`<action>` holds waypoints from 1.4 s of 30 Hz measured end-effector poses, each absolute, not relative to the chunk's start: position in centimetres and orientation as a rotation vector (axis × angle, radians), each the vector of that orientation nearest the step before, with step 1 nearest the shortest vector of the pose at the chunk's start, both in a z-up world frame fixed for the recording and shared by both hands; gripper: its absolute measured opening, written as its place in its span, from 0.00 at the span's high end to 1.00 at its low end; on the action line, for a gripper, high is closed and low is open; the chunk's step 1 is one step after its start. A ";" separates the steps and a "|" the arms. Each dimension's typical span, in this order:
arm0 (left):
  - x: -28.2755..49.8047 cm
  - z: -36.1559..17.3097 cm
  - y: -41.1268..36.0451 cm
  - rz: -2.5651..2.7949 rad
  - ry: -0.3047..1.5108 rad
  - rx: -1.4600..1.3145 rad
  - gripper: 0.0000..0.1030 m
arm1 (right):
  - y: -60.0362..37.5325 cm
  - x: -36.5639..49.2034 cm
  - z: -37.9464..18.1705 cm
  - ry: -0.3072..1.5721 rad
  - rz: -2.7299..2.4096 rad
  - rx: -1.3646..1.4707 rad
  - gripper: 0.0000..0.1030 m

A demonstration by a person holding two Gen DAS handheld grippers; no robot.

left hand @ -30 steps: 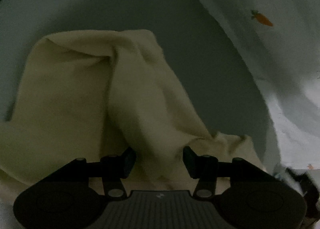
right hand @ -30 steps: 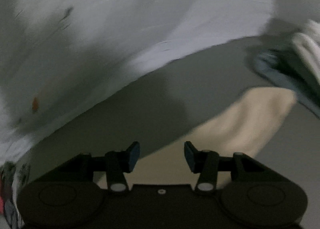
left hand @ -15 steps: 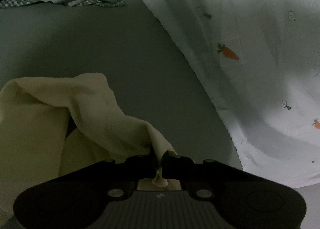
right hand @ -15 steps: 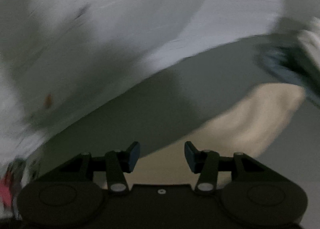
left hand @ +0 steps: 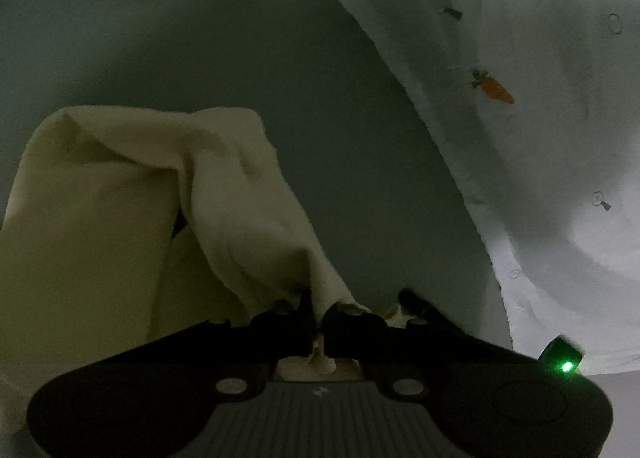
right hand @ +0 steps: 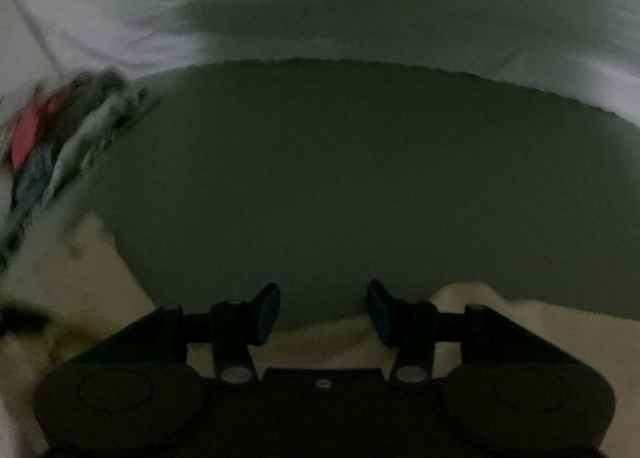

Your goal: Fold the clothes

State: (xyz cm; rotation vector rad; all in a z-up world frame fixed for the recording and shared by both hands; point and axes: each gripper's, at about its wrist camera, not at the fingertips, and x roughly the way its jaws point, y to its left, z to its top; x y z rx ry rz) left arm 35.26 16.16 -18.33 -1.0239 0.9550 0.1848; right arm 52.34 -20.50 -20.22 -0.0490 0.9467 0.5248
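Cream soft cotton garment [left hand: 120, 217] is pinched at its near corner by the left gripper [left hand: 318, 322]; the spread, empty right gripper [right hand: 323, 308] hovers just above its free edge.

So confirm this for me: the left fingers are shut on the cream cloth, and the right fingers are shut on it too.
Half right. The left wrist view shows the left gripper shut on the cream cloth. The right wrist view shows the right gripper with its fingers apart and nothing between them, the cloth's edge just below.
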 end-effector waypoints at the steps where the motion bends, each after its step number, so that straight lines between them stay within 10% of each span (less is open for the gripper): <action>1: 35.2 -18.4 16.2 0.186 0.959 -1.026 0.96 | -20.8 51.5 -20.2 0.937 0.528 -0.082 0.50; 14: 35.6 -19.3 16.6 0.176 0.999 -1.007 0.96 | -20.3 49.9 -20.4 0.841 0.675 -0.445 0.21; 16: 35.7 -19.2 16.5 0.176 0.998 -1.000 0.96 | -20.2 50.2 -20.2 0.834 0.749 -0.454 0.46; 18: 36.0 -19.0 16.6 0.174 0.990 -1.001 0.96 | -19.9 50.3 -19.8 0.849 0.809 -0.443 0.91; 29: 44.7 -15.6 19.8 0.151 0.781 -0.952 0.88 | -21.8 60.5 -10.4 0.572 0.470 -0.187 0.94; 31: 46.7 -15.1 20.7 0.251 0.752 -0.956 0.78 | -21.5 62.9 -9.8 0.602 0.406 -0.149 0.87; 36: 46.1 -12.4 20.1 0.248 0.684 -0.852 0.55 | -25.0 61.4 -8.0 0.601 0.260 0.104 0.27; 42: 38.8 -13.9 17.0 0.276 0.836 -0.626 0.49 | -38.0 49.1 -7.7 0.664 0.068 0.794 0.14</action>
